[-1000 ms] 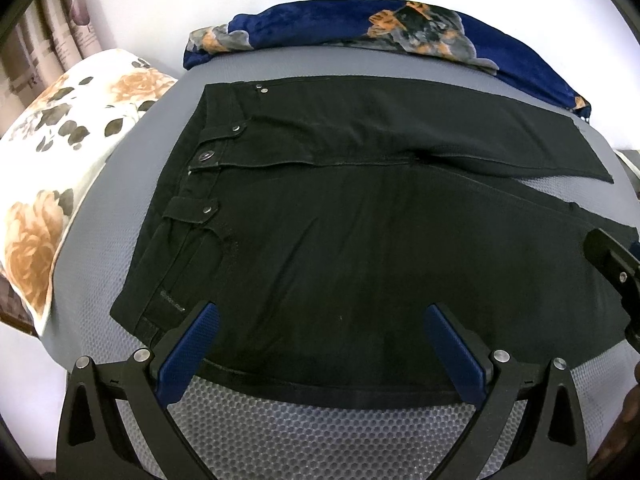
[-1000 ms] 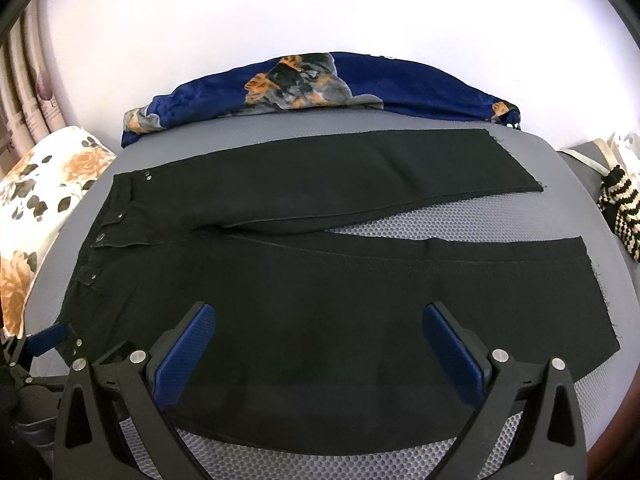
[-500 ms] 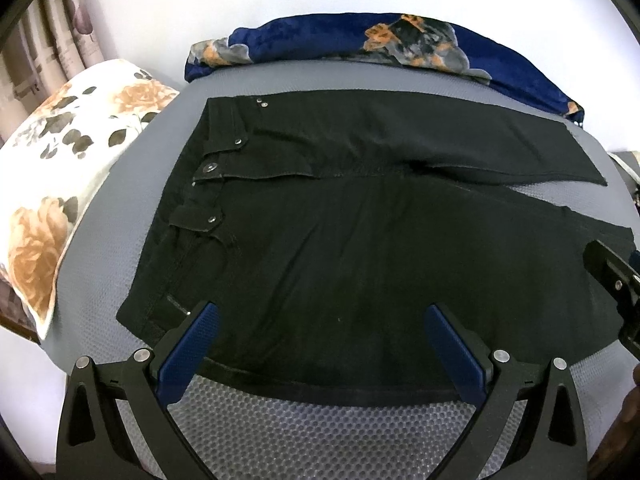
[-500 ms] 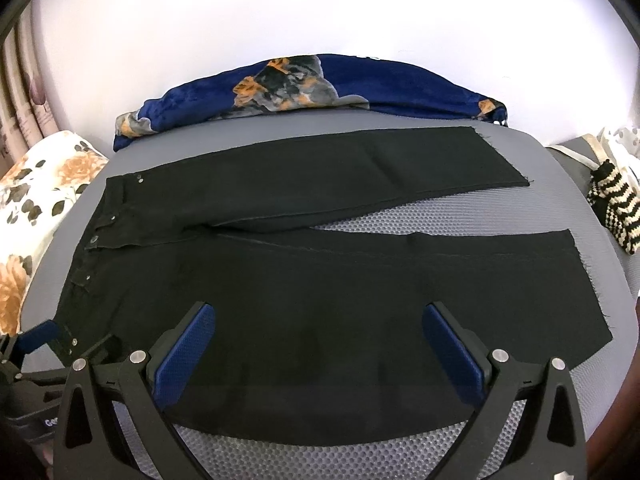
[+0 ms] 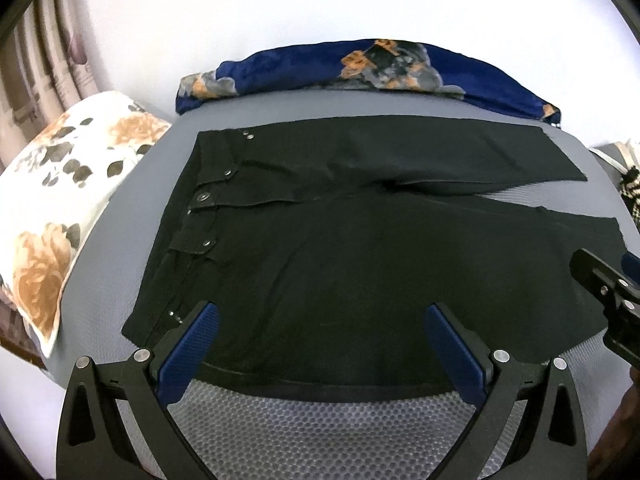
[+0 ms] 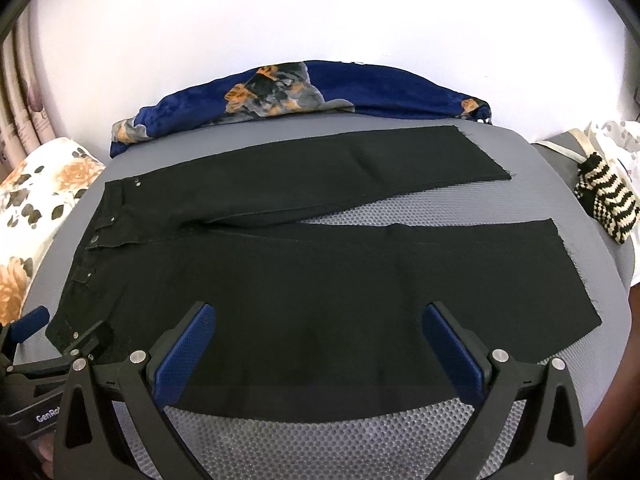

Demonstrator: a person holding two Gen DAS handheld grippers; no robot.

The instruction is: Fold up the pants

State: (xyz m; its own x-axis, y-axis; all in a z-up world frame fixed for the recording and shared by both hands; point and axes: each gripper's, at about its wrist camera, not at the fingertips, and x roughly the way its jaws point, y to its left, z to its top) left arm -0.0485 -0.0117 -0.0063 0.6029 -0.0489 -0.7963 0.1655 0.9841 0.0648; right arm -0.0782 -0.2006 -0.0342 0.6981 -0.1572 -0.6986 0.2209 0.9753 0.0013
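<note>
The black pants (image 6: 320, 280) lie flat on the grey mesh mat (image 6: 320, 436), waist to the left and both legs running right. The far leg angles away from the near one, so a wedge of mat shows between them toward the hems.

The left gripper (image 5: 322, 340) is spread wide and holds nothing; its blue pads (image 5: 188, 354) hang over the near edge of the pants by the waist end. The right gripper (image 6: 320, 340) is equally wide and empty, poised over the near edge of the near leg. Each gripper shows at the rim of the other's view: the right one at the far right of the left wrist view, the left one at the lower left of the right wrist view, close to the waist corner.

Nothing lies on top of the pants. A blue floral blanket (image 6: 360, 88) is bunched along the far edge of the mat, just behind the far leg. A flowered pillow (image 5: 60, 208) sits to the left, beside the waist. A striped knit item (image 6: 608, 204) rests off the right end, near the hems but apart from them.
</note>
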